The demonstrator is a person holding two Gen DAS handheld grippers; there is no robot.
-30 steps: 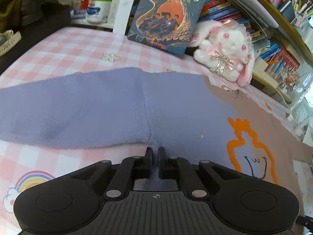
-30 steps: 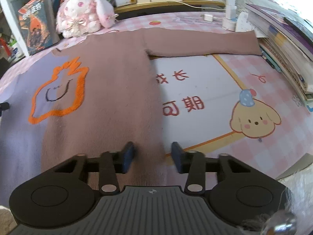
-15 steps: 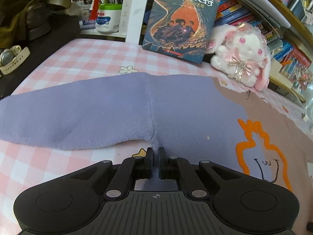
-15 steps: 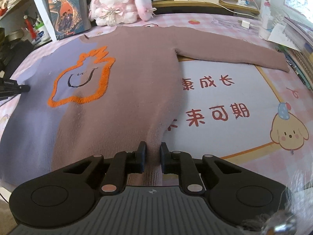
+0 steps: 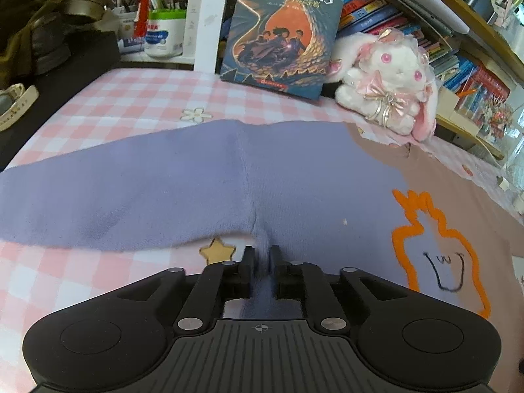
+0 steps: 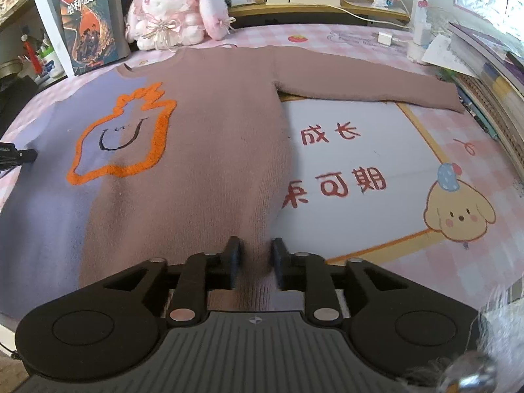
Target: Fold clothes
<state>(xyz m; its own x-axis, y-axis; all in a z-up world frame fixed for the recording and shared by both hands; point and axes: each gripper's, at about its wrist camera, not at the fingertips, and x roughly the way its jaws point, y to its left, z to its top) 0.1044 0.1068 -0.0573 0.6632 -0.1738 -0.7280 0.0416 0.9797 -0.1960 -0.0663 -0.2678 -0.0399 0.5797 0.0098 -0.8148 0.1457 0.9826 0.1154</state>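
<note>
Both tools just started letting go: left tool (image 5: 261,257) and right tool (image 6: 254,255) jaws were opening around the sweater (image 6: 203,150) hem at 6 o'clock. It lay flat on the surface (image 6: 376,163), ready for folding.

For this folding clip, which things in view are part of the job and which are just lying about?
Part of the job:
- sweater, spread flat
- left gripper, jaws opening, sweater edge between them
- right gripper, jaws opening, sweater hem between them

Lying about:
- plush rabbit
- book
- white jar
- charger
- stacked books
- checked mat
</note>
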